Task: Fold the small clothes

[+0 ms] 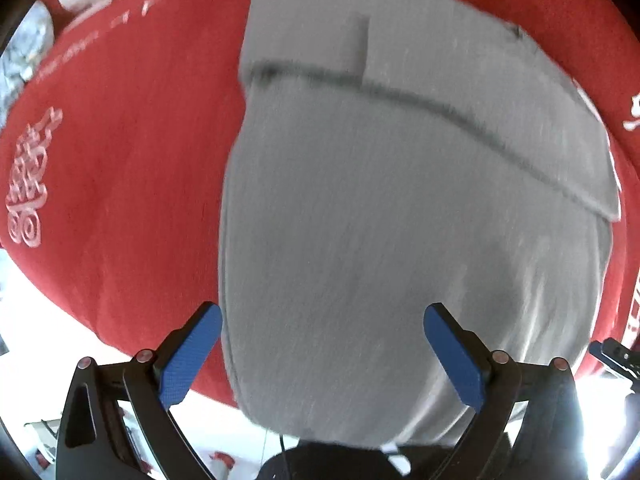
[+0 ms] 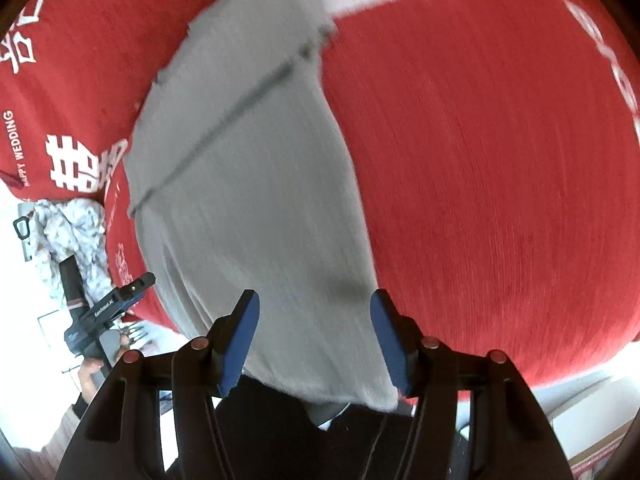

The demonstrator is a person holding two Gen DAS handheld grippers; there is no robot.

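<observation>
A grey garment (image 1: 360, 220) lies folded on a red tablecloth (image 1: 140, 160), with a dark seam across its far part. Its near end hangs a little over the table's front edge. My left gripper (image 1: 323, 312) points down over that near end, its blue pads (image 1: 192, 360) spread wide with nothing pressed between them. In the right wrist view the same grey garment (image 2: 248, 200) runs away to the upper left. My right gripper (image 2: 314, 300) is open above its near right corner, and the pads do not press the cloth. The left gripper (image 2: 108, 312) also shows there, at the table's left edge, held by a hand (image 2: 90, 372).
The red tablecloth (image 2: 480, 160) carries white characters and the words HAPPY WEDDING (image 2: 18, 148). A crumpled white patterned cloth (image 2: 68, 236) lies off its left edge. The person's dark clothing (image 2: 280, 432) is close to the front edge.
</observation>
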